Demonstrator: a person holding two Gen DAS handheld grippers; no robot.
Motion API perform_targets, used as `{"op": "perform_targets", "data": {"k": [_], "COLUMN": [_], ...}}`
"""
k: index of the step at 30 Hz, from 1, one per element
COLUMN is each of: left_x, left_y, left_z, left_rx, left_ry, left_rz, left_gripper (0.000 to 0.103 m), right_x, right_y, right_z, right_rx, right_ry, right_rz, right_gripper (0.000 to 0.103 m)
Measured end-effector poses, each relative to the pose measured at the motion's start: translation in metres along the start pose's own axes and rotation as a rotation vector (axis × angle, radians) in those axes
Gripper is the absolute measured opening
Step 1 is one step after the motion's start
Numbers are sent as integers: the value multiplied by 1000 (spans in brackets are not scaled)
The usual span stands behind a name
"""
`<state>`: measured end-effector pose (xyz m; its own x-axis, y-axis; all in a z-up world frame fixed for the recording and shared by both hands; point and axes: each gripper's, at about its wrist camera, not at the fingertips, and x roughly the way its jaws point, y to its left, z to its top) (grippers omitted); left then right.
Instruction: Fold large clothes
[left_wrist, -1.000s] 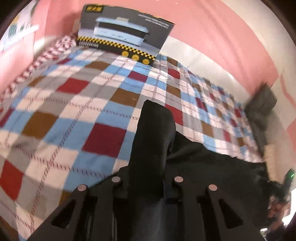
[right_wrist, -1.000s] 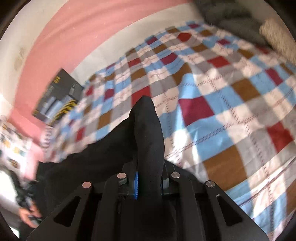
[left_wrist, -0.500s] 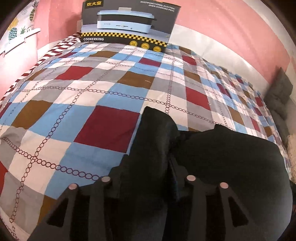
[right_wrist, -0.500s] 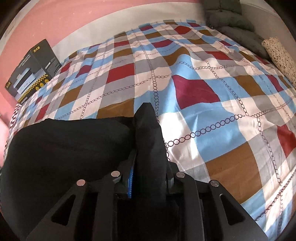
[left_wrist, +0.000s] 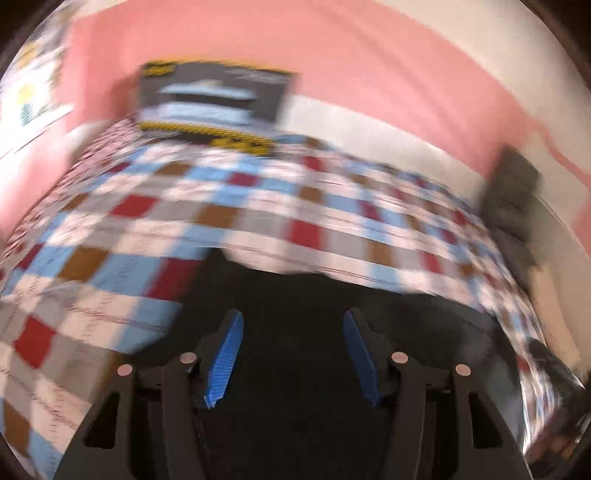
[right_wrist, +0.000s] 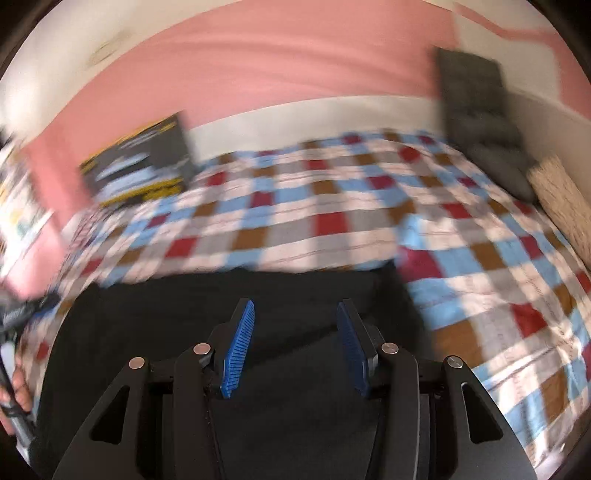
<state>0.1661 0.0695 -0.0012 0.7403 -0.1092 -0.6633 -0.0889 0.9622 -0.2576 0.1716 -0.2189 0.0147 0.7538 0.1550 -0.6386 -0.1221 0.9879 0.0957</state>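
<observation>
A large black garment (left_wrist: 332, 295) (right_wrist: 229, 299) lies flat on the checked bedspread (left_wrist: 110, 229) (right_wrist: 480, 258), its far edge a straight dark line. My left gripper (left_wrist: 292, 321) hangs above it with the jaws opening, blue pads (left_wrist: 225, 354) apart and no cloth between them. Over the garment's right part my right gripper (right_wrist: 294, 312) is likewise opening, its blue pads (right_wrist: 238, 350) bare. Both views are blurred by motion.
A dark appliance box (left_wrist: 214, 103) (right_wrist: 140, 162) leans on the pink wall at the bed's far left. Grey cushions (right_wrist: 480, 110) (left_wrist: 513, 206) and a speckled pillow (right_wrist: 561, 199) sit at the far right. A person's hand (right_wrist: 14, 398) shows at the left edge.
Both grippers have let go of the black cloth they pinched and opened. The garment now lies flat beneath them, and both views have pulled back and up.
</observation>
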Motion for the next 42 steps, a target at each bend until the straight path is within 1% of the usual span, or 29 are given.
{"op": "perform_targets", "data": {"k": [1,2,3,4,5,6,7,8,9,11,13,16,19,20,21,22,23,25,26,27,29,30,32,34,35,37,39,41,42], "left_x": [3,11,23,43,61,77,83,85,88,95,102,98,80,75,69,66,66,74,83,96,124,132,135,141,144,145,136,116,103], "left_y": [-18,-34,-45,-49,-46,-38,-32,-33,-36,-40,-39,-38,-42,-42,-44,-49,-54,-57,-56,-52,-43,-41,-45,-55,-59,-59,-56,-49,-43], "left_z": [-6,-15,-22,-35,-43,-53,-57,-58,-60,-62,-59,-57,-49,-46,-40,-35,-28,-16,-11,-9,-13,-17,-21,-28,-29,-26,-19,-11,-9], "left_rx": [47,103,141,165,157,129,113,119,137,156,152,143,112,90,73,76,89,109,112,110,100,94,117,175,198,203,190,146,119], "left_ry": [-7,-8,8,56,109,136,114,96,83,76,88,110,140,137,119,100,83,66,72,95,166,173,147,134,134,146,170,184,172], "left_rz": [-10,-10,1,28,48,48,38,43,58,85,87,81,87,64,29,17,17,29,44,54,61,58,80,107,124,128,107,74,54], "left_gripper": [59,59,59,59,60,60,60,60,60,60,60,60,58,57,57,57,57,57,57,57,58,58,61,67,68,68,68,65,65], "right_x": [4,10,25,39,52,62,68,71,78,86,90,85,66,59,51,47,50,64,75,89,130,143,153,159,161,162,152,126,112], "right_y": [17,25,33,34,32,29,30,30,30,25,25,21,26,29,33,39,45,53,57,58,51,48,51,57,60,58,54,53,55], "right_z": [-10,-16,-28,-38,-49,-58,-64,-67,-69,-71,-70,-65,-51,-48,-40,-31,-24,-11,-6,-4,-8,-12,-18,-25,-27,-24,-18,-9,-6], "right_rx": [-30,-49,-71,-78,-83,-100,-130,-145,-158,-140,-135,-120,-113,-100,-93,-104,-111,-127,-135,-131,-94,-89,-106,-142,-155,-148,-131,-98,-72], "right_ry": [2,16,56,91,109,101,88,80,82,91,102,113,129,114,80,54,49,56,71,105,222,247,251,244,250,266,275,259,239], "right_rz": [14,14,8,-11,-33,-45,-54,-61,-70,-68,-72,-49,-66,-49,-17,3,19,36,35,34,31,34,22,-14,-28,-20,-4,4,34], "right_gripper": [48,48,48,47,47,45,45,45,45,44,44,44,45,45,45,45,44,43,39,38,35,34,33,33,33,33,33,33,33]}}
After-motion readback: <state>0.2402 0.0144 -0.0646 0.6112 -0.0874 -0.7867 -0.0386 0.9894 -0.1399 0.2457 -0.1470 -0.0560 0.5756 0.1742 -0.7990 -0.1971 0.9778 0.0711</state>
